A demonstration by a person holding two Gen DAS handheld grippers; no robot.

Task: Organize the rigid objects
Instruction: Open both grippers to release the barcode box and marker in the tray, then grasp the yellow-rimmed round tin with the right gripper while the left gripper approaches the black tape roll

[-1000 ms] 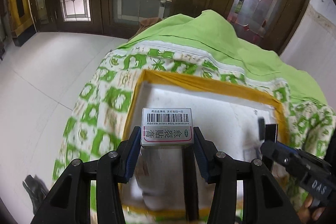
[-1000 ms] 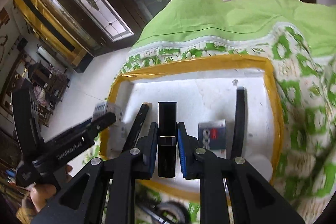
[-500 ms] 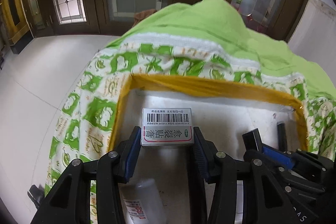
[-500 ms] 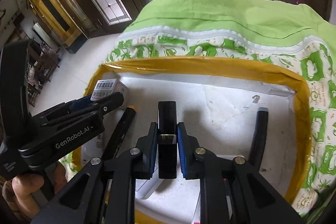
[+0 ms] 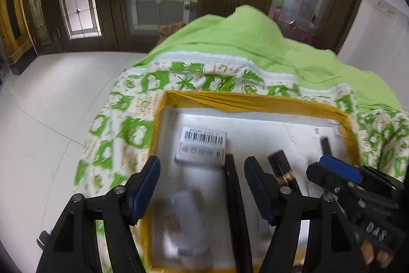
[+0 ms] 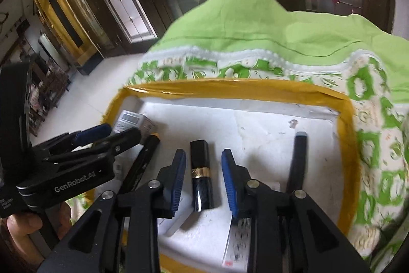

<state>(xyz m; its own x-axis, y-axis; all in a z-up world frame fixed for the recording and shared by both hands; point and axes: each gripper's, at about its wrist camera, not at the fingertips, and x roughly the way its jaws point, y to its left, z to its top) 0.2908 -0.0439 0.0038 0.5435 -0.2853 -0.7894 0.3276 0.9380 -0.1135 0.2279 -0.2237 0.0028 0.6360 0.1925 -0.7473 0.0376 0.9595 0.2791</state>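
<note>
So, left hand-held gripper (image 5: 202,186): jaws apart, white barcoded cardboard box (image 5: 202,146) lying free, tucked into the corner of the yellow-rimmed white foam tray (image 6: 345,145).
Right hand-held gripper (image 6: 203,181): jaws apart, black gold-banded lipstick tube (image 6: 200,175) lying free between them, lined up alongside the pens.

Both wrist cameras look closely down, from side by side, into one yellow-rimmed tray (image 5: 255,100).

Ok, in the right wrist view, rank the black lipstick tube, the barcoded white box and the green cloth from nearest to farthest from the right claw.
1. The black lipstick tube with a gold band, lying between the right claw's open fingers.
2. The barcoded white box, off to the left, near the tray's left wall.
3. The plain green cloth, beyond the yellow-taped tray's far rim.
</note>
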